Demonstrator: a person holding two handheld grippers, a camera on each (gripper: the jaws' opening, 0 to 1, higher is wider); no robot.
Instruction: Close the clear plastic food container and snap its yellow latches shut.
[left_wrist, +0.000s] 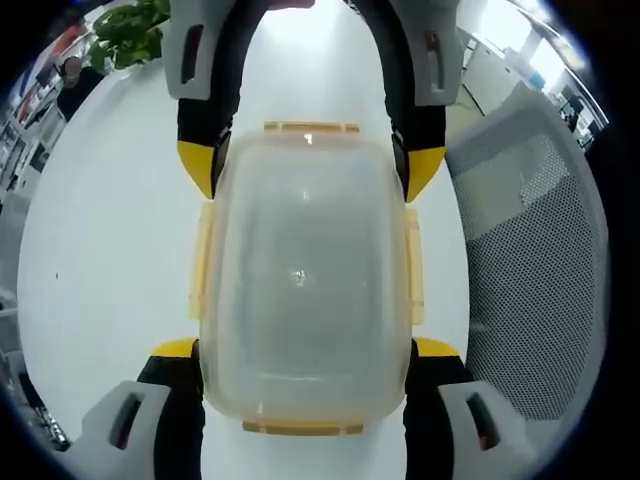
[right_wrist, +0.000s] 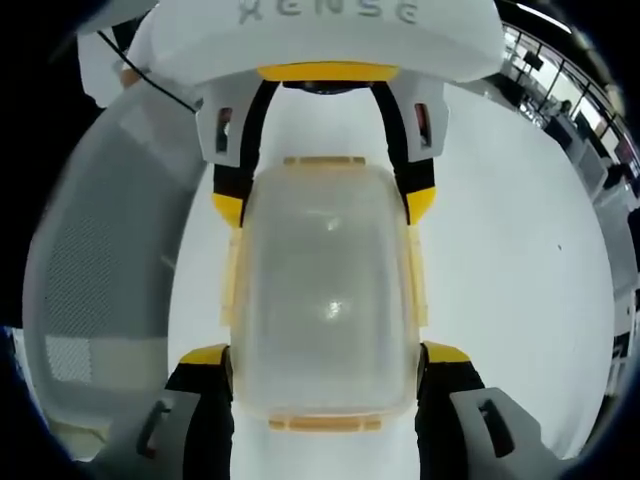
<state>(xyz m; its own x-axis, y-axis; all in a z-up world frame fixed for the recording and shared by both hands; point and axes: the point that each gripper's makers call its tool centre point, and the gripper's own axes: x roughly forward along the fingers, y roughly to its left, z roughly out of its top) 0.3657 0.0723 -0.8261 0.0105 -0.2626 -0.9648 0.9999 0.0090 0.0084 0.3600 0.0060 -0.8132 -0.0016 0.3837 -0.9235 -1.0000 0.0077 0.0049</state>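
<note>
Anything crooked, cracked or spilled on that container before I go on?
Nothing stands out. The container sits square on the white table, lid on, no spill or crack visible; its yellow latches lie along the rim. Both grippers straddle its ends.

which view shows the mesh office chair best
The left gripper view: the mesh office chair shows its backrest weave sharply, beside the white table. The right gripper view shows the chair too, but blurred and paler.
</note>
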